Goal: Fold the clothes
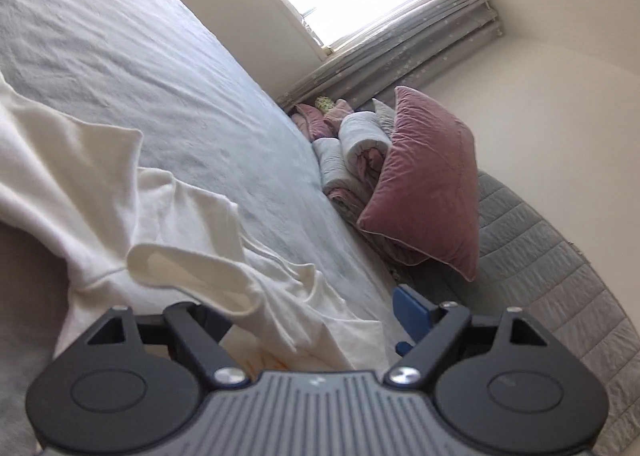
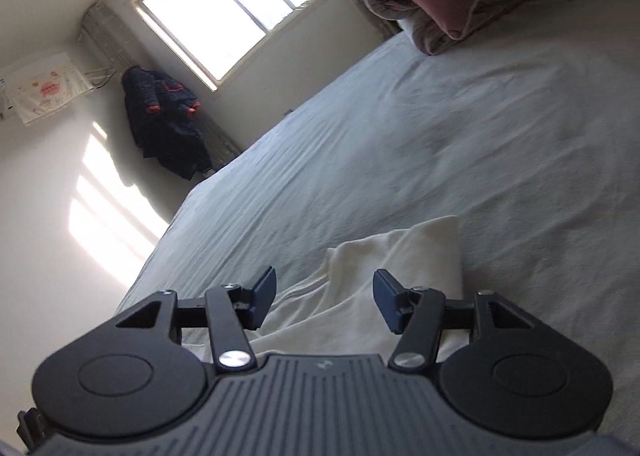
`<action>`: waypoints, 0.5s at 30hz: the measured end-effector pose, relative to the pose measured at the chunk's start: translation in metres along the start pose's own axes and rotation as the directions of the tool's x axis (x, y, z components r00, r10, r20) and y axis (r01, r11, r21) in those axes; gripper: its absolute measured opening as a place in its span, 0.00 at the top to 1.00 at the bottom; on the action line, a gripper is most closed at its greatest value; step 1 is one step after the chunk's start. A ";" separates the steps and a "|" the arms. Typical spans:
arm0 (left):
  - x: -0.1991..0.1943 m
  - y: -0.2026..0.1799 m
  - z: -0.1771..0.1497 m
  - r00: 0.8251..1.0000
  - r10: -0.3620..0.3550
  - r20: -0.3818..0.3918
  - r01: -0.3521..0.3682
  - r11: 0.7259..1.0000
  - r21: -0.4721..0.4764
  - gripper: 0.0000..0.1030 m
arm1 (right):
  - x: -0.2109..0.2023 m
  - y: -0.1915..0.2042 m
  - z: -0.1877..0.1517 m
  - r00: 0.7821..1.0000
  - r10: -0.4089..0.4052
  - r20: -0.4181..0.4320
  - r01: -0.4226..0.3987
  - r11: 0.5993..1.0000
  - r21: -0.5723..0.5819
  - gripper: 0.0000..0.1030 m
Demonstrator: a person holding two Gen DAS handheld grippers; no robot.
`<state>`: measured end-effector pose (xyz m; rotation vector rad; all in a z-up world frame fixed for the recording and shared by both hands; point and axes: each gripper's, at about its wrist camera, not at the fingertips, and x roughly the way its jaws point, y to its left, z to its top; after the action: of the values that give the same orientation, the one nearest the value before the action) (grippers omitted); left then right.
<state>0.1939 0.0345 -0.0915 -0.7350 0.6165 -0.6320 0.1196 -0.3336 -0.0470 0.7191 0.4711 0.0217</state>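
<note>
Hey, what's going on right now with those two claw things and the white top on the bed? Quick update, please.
Right gripper open, empty, above the white top. Left gripper open, cloth bunched between its fingers, not pinched. Top crumpled on the bed, unfolded. Pink cushion well clear.

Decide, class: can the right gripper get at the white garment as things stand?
Probably yes. The right gripper stands open just above the white garment on the bed, its fingers apart over the cloth, and nothing lies between them.
</note>
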 end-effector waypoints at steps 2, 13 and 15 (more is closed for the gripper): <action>0.002 0.005 0.003 0.998 0.058 -0.024 -0.058 0.998 -0.021 0.48 | 0.008 -0.009 -0.003 0.998 -0.056 -0.013 0.055 0.998 -0.035 0.46; -0.006 0.014 0.026 0.994 0.095 0.049 -0.095 0.995 0.003 0.92 | 0.017 -0.037 -0.010 0.990 -0.140 0.024 0.141 0.989 -0.040 0.52; -0.011 0.009 0.030 0.993 0.063 0.098 -0.069 0.996 0.056 0.92 | 0.020 -0.041 -0.011 0.989 -0.149 0.017 0.150 0.988 -0.027 0.60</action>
<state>0.2103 0.0596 -0.0775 -0.6831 0.5295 -0.5481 0.1272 -0.3540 -0.0891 0.6540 0.5090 -0.1173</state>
